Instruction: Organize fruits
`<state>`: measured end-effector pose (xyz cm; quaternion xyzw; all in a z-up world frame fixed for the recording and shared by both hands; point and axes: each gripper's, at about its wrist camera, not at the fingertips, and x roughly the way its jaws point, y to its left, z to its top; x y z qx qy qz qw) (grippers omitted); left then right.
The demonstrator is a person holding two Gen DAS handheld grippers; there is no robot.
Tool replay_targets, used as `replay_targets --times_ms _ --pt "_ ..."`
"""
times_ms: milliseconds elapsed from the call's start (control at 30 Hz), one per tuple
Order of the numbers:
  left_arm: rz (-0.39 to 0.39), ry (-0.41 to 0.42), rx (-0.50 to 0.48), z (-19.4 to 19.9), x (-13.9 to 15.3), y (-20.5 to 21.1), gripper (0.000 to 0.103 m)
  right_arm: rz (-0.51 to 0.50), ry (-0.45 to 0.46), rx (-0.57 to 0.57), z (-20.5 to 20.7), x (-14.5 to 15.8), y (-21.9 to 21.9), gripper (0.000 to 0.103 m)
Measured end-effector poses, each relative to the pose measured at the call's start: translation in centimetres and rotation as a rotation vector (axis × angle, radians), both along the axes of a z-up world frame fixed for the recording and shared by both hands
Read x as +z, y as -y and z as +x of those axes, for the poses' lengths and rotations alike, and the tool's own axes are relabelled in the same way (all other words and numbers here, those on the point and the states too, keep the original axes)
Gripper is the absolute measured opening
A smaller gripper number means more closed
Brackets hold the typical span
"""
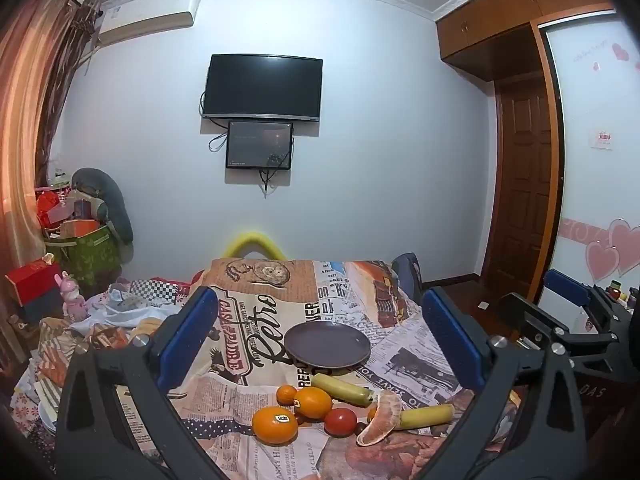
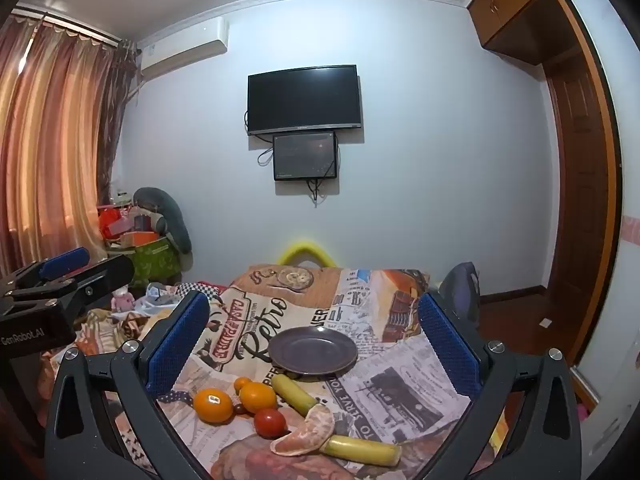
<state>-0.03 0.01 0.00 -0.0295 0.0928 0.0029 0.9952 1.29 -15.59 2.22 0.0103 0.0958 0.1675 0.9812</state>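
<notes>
Just in front of the round dark purple plate (image 1: 328,343) lie oranges (image 1: 275,425), bananas (image 1: 342,389) and a red tomato (image 1: 340,421). Both claws, left (image 1: 320,344) and right (image 2: 312,344), gape wide, holding nothing.

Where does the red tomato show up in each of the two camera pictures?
Left wrist view: the red tomato sits low, just right of centre, between the oranges and the peeled segment.
Right wrist view: the tomato sits low, left of centre.
Shared landmark: the dark plate lies behind the fruit.
</notes>
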Motion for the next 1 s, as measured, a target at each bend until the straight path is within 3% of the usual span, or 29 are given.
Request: replay_targets --times_ms 1000 --pt "0.015 0.0 -0.006 -0.03 0.15 -0.17 0.103 -0.002 -0.002 -0.002 -0.24 0.19 -0.35 0.103"
